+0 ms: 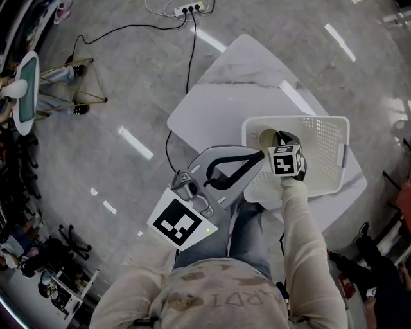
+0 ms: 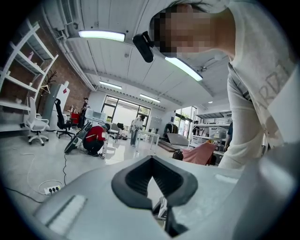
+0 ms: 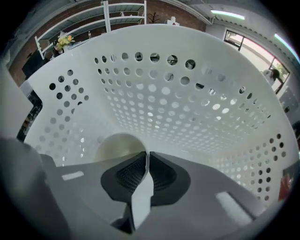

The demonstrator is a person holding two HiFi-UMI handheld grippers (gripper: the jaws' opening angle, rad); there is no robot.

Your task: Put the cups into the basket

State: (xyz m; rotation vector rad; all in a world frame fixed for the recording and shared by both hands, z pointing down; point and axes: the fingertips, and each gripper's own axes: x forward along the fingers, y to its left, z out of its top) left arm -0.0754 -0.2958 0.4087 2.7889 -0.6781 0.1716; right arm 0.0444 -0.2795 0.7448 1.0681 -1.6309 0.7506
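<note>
Right claw [image 3: 146,157] is clamping on the thin wall of a cup [image 3: 117,146]. Both jaws are pressing on the rim edge, and the cup mouth is opening to the claw's left. The cup is sitting inside the basket [image 1: 297,118], in the left corner nearest the person, close against the left wall. Whether its base is touching the basket floor cannot be told. Perforated walls are curving round the claw in the right gripper view. Most of the open room is lying to the right and on the far side, where the perforated floor is showing.

Left claw [image 2: 151,159] is gripping nothing, its jaws meeting at the tips. It is hanging outside the basket, just beside the left wall, over the near edge of the tabletop [image 1: 225,90].

The basket is occupying the near right part of the tabletop, its near side lying close to the tabletop's edge. The far left part is showing as open white surface. On the floor [image 1: 96,160] a cable [image 1: 191,51] is running from a power strip [image 1: 189,9] and passing under the tabletop's left edge, well apart from both claws.
</note>
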